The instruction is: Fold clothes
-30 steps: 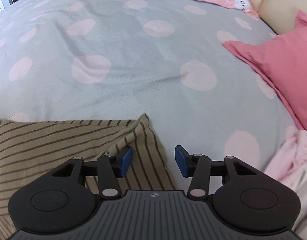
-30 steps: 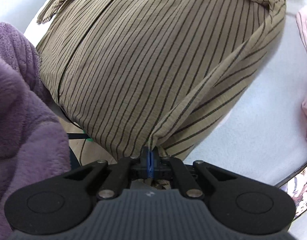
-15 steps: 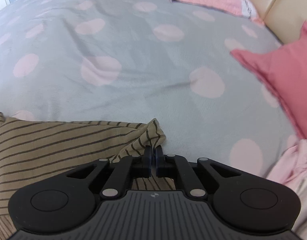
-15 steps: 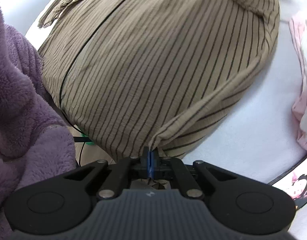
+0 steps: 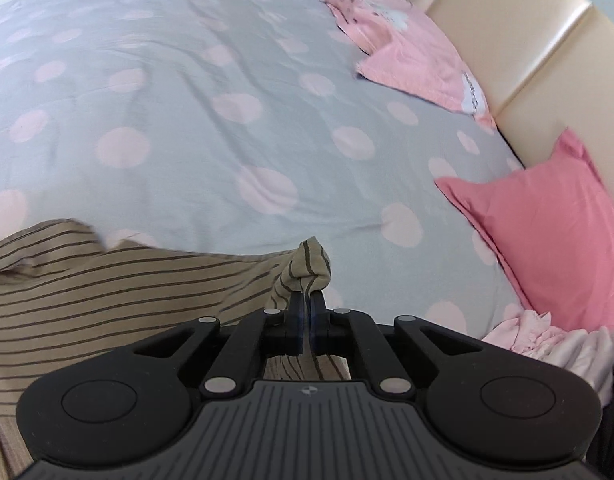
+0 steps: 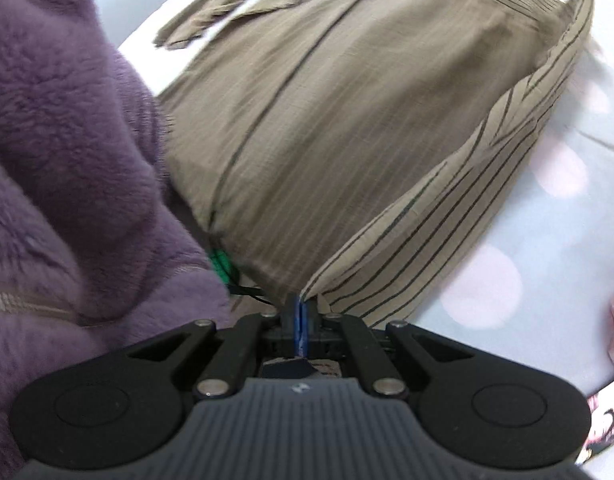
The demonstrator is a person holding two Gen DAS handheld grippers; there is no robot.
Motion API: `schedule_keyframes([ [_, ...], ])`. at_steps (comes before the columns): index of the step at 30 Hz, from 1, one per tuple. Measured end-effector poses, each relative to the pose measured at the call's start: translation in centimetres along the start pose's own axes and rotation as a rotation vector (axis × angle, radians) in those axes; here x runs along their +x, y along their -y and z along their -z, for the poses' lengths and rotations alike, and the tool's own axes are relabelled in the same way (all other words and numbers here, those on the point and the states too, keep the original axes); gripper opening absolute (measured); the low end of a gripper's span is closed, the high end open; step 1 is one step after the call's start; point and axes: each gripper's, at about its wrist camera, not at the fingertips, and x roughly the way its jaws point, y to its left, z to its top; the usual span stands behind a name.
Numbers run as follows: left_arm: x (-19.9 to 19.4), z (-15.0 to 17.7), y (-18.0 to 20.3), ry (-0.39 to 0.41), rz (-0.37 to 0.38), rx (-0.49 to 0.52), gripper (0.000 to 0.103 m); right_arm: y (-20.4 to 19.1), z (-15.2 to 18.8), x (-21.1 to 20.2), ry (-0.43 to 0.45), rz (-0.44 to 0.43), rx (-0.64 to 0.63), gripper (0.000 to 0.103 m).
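A tan shirt with dark stripes [image 5: 107, 292] lies on a grey bedspread with pink dots [image 5: 227, 120]. My left gripper [image 5: 307, 300] is shut on one corner of the shirt, and a bunch of cloth sticks up above the pads. In the right wrist view the same striped shirt [image 6: 347, 120] spreads out and is lifted at its near edge. My right gripper [image 6: 301, 308] is shut on that hem corner. The shirt's collar end [image 6: 235, 12] lies at the far top.
A pink pillow [image 5: 547, 232] and a paler pink pillow [image 5: 419, 56] lie along the cream headboard [image 5: 507, 40] at the right. Pale pink cloth [image 5: 547, 336] is bunched at the bed's lower right. A purple fleece sleeve [image 6: 67, 160] fills the left of the right wrist view.
The left gripper closed on the shirt corner and then lifted it off the bedspread. The right gripper kept its hold and rose, pulling the hem up; the view is now blurred.
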Motion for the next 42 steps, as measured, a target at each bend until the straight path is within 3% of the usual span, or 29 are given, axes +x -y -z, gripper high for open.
schedule_keyframes([
  [13,-4.4,2.6,-13.0,0.063,0.002,-0.132,0.001,-3.2,-4.7,3.2,-0.080,-0.149,-0.091,0.002],
  [18,-3.1,4.1,-17.7,0.066,0.023,-0.196,0.001,-3.6,-6.7,5.1,-0.114,-0.193,-0.089,0.002],
  [24,-0.7,5.9,-21.7,0.081,0.103,-0.233,0.001,-3.6,-8.5,7.6,-0.180,-0.203,-0.079,0.002],
  [29,-1.1,7.3,-23.3,0.104,0.121,-0.264,0.022,-3.3,-9.1,8.6,-0.221,-0.198,-0.061,0.002],
  [35,-6.2,11.0,-23.4,0.090,0.140,-0.201,0.027,-4.5,-9.5,9.9,-0.257,-0.162,-0.096,0.006],
  [42,-14.9,17.6,-22.5,0.125,0.165,-0.155,0.033,-6.1,-9.5,10.6,-0.241,-0.129,-0.102,0.013],
])
